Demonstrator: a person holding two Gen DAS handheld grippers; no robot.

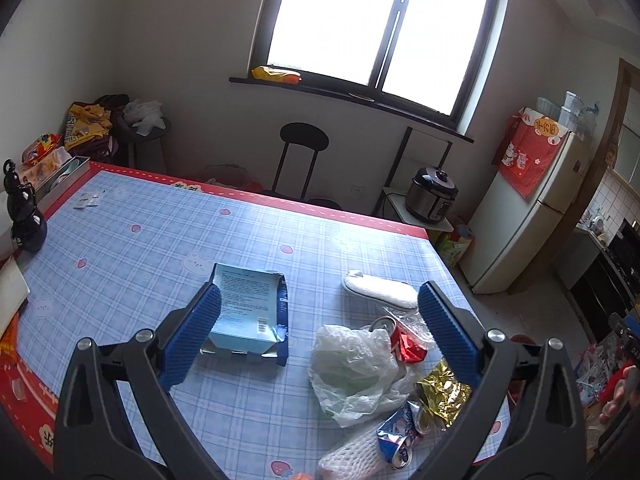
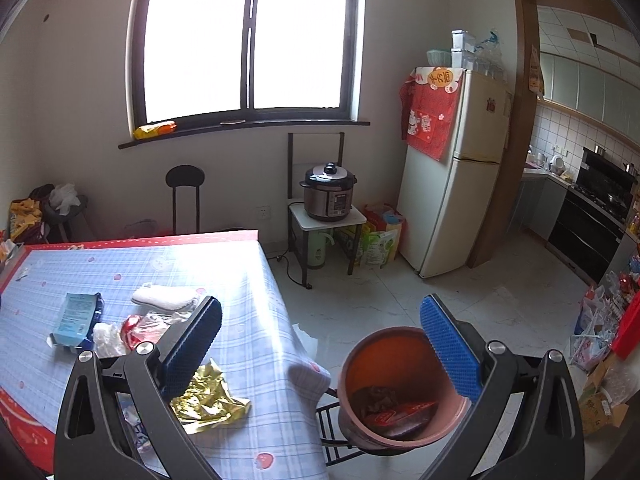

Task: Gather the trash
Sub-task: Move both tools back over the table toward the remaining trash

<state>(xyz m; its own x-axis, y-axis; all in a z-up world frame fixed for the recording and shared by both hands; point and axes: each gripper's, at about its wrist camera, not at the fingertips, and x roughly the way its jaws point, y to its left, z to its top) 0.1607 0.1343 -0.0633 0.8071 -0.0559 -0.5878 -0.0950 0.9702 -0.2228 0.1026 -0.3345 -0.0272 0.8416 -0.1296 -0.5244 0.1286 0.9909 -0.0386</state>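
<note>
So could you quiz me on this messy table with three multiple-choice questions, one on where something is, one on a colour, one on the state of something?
1. Where is the bin?
A. On the table
B. On the floor off the table's corner
C. On the windowsill

2. What colour is the crumpled foil?
A. Gold
B. Purple
C. Black

3. How is the left gripper?
A. Shut on the can
B. Shut on the box
C. Open, holding nothing

Answers:
1. B: the right wrist view shows the bin standing low beside the table, past its corner.
2. A: the foil shines gold by the table edge.
3. C: its blue fingers stand wide apart, with the box, bag and can lying free between and beside them.
</note>
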